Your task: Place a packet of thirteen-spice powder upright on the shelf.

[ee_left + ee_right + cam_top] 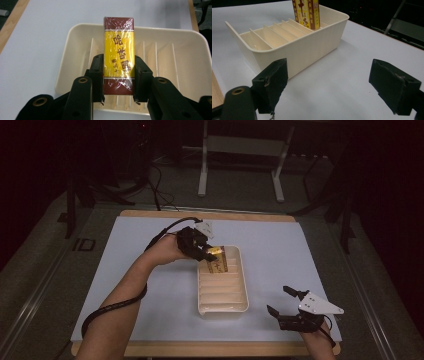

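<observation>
**Box held over tray's far end; right hand-held gripper idle and wide**

Surface: a pale mat (150,270) covers a wooden surface (210,213), whose wood shows as a strip along the far and near edges. The room around it is dark; a metal frame (240,150) stands on the floor beyond the far edge.

Items: a cream tray (222,307) with inner ribs lies near the middle of the mat. The left hand-held gripper (207,252) is clamped on a yellow and maroon box (118,55), pads pressed against its two long sides. The box stands on end at the tray's far end, between the ribs.

Right hand-held gripper (280,301): jaws spread wide, nothing between them, near the mat's near right corner, well apart from the tray.

Hidden or unclear: whether the box's lower end rests on the tray floor cannot be told. Its top is cut off in the right gripper view. The print on the box is not legible from the high view.

Room for moving: open mat lies on both sides of the tray and beyond it.
</observation>
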Demonstrator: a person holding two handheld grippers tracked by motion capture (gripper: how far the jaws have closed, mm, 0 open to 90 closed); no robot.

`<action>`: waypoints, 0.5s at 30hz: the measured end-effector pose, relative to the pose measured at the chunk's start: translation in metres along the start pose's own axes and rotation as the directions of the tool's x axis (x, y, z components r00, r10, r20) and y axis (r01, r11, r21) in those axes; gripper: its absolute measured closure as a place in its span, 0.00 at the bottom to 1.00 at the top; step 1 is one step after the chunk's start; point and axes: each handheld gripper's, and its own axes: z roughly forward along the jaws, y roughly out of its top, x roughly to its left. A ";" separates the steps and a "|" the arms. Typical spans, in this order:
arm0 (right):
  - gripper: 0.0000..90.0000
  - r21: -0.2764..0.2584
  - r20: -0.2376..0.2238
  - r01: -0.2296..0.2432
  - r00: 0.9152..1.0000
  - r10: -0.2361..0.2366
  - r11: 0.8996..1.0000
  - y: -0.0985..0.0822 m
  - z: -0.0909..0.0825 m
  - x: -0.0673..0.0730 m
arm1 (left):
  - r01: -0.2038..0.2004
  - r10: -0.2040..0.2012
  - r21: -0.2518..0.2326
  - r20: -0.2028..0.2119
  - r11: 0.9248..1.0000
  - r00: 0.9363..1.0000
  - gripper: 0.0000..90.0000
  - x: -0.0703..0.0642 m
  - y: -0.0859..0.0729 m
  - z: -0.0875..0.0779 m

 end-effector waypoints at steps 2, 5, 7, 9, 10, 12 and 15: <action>0.17 0.000 0.001 -0.003 1.000 0.003 1.000 0.000 0.000 0.000 | 0.004 -0.004 0.009 0.005 1.000 1.000 0.75 0.001 -0.001 0.003; 0.17 0.001 0.000 -0.005 1.000 0.005 1.000 0.000 0.000 0.000 | -0.005 0.004 0.036 0.008 0.999 1.000 0.75 0.001 -0.004 0.010; 0.17 0.000 0.000 -0.004 1.000 0.004 1.000 0.000 0.000 0.000 | -0.014 0.013 0.052 0.011 0.999 1.000 0.75 0.002 -0.006 0.014; 0.17 0.001 0.000 -0.002 1.000 0.002 1.000 0.000 0.000 0.000 | -0.017 0.016 0.062 0.014 0.998 1.000 0.75 0.003 -0.007 0.018; 0.17 0.003 0.001 -0.001 1.000 0.001 1.000 -0.001 0.000 0.000 | -0.016 0.015 0.062 0.015 0.998 1.000 0.75 0.003 -0.008 0.019; 0.17 0.004 0.001 -0.002 1.000 0.002 1.000 -0.001 0.000 -0.001 | -0.015 0.013 0.071 0.021 0.997 1.000 0.75 0.004 -0.009 0.023; 0.17 0.003 0.000 0.000 1.000 0.000 1.000 -0.001 0.000 0.000 | -0.014 0.012 0.080 0.024 0.997 1.000 0.75 0.004 -0.009 0.030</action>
